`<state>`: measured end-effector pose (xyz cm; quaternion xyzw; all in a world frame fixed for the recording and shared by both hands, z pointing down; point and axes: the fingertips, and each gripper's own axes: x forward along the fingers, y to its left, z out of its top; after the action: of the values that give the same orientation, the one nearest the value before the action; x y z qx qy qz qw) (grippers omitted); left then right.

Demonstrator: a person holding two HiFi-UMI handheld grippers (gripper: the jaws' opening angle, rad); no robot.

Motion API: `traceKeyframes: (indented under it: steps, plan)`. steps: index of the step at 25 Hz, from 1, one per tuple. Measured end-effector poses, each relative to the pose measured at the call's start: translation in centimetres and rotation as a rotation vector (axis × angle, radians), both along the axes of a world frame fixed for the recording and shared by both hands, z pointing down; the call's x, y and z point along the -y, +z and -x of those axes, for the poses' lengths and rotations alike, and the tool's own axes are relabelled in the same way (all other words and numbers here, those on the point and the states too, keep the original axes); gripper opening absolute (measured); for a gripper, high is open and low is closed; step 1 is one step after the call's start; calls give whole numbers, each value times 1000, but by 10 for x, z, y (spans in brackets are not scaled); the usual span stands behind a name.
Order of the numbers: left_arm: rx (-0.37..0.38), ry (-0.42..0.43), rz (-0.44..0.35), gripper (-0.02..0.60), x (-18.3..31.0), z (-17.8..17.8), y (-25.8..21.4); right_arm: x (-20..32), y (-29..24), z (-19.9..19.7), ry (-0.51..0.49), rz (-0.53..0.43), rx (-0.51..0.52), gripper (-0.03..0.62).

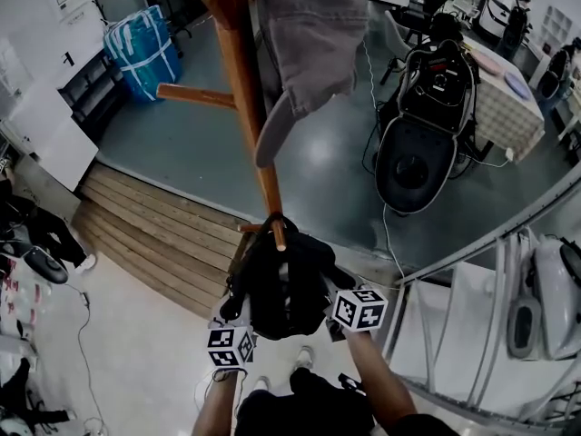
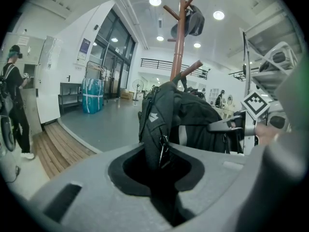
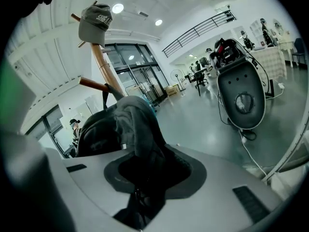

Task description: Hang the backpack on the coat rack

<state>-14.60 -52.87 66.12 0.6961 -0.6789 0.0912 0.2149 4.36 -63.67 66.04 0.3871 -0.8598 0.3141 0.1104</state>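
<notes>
While the left gripper (image 2: pixel 159 178) and right gripper (image 3: pixel 142 178) each pinch the one black backpack (image 1: pixel 281 284), one grey cap (image 1: pixel 304 34) hangs on the coat rack (image 1: pixel 243 89). Only the head view shows both grippers.

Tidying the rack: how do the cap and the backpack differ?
The cap is grey and hangs from a top peg; the backpack is black, bulkier, its loop at a lower peg. The left gripper and right gripper clamp the backpack; nothing holds the cap. Both share the wooden coat rack.
</notes>
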Motion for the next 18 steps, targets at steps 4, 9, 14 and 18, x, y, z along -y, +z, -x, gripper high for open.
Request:
traceKeyframes:
  steps: [4,9,14,18]
  plan:
    - [6,-4,8,67,1,1,3,0,4,2,-4,-2,-9,100]
    - [3,2,20,67,3,3,8,2,11,5,8,-6,-25,100]
    - [7,4,17,67,4,6,10,4,15,8,17,-13,-40,103]
    - [11,8,2,69,6,7,8,5,14,8,18,-18,-53,103]
